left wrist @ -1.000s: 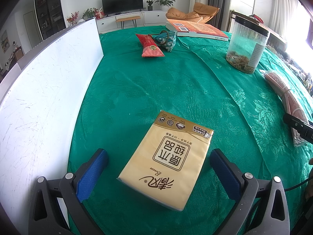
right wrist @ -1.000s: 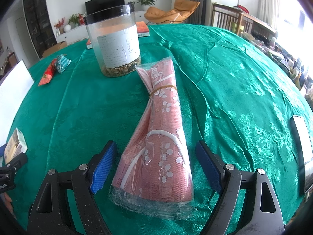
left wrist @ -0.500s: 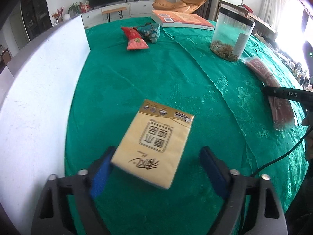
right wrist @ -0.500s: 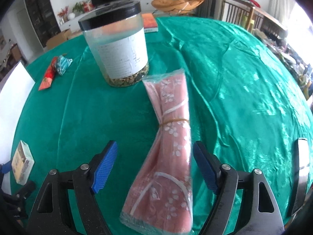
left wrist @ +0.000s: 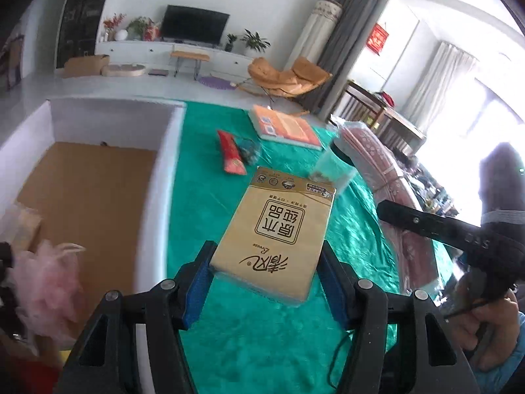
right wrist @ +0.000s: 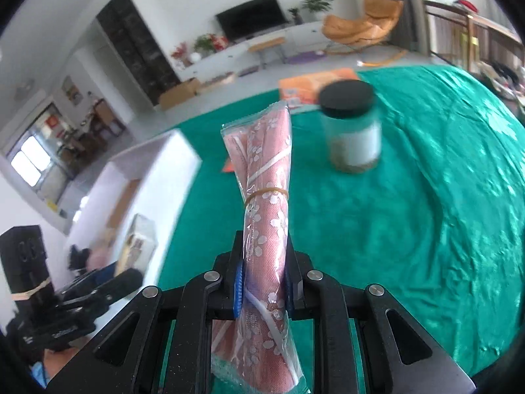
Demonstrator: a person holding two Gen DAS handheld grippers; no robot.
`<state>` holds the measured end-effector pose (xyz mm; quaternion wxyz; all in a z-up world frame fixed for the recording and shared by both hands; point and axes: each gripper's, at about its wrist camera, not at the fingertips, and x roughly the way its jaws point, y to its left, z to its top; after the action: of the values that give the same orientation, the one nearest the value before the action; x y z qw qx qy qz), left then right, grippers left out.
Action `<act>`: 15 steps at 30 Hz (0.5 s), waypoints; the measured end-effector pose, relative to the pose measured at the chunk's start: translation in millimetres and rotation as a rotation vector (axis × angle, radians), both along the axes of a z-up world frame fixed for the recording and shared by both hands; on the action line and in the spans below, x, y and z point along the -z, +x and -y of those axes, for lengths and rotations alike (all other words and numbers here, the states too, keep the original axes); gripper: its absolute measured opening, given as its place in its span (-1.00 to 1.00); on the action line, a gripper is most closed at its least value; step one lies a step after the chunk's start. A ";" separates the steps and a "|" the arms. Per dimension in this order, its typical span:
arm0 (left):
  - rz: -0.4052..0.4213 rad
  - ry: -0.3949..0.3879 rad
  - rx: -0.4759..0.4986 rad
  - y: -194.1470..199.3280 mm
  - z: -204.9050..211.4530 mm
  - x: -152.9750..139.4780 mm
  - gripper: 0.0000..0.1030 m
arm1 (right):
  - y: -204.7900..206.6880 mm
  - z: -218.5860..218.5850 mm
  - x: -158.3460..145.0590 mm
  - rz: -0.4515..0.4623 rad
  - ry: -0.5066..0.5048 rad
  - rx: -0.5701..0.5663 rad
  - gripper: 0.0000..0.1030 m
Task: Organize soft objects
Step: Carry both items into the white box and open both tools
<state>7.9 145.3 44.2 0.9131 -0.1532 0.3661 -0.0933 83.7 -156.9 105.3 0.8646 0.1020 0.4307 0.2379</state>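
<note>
My left gripper (left wrist: 265, 275) is shut on a yellow tissue pack (left wrist: 279, 229) and holds it above the green tablecloth, beside the white box (left wrist: 164, 151). My right gripper (right wrist: 262, 279) is shut on a pink flowered cloth roll in clear plastic (right wrist: 265, 197), lifted above the table. The cloth roll also shows in the left wrist view (left wrist: 387, 170), and the tissue pack in the right wrist view (right wrist: 137, 243). The white box has a brown cardboard floor (left wrist: 85, 197) with a pink fluffy item (left wrist: 49, 282) inside.
A clear jar with a black lid (right wrist: 351, 131) stands on the table. A red packet (left wrist: 231, 156) and a teal pouch (left wrist: 249, 151) lie further back, with an orange book (left wrist: 285, 128) behind. The white box (right wrist: 144, 170) stands left.
Both grippers have shut on their objects and lifted them off the table. The left one has moved up next to the box, whose inside now shows.
</note>
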 end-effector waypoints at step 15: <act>-0.073 0.069 -0.549 -72.3 -159.6 14.9 1.00 | -43.0 -157.6 -5.6 0.027 0.180 -0.320 0.40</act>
<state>-64.3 304.9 29.3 0.8951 -0.2188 0.3465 0.1758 40.8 0.8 110.9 0.8087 0.1061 0.4069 0.4112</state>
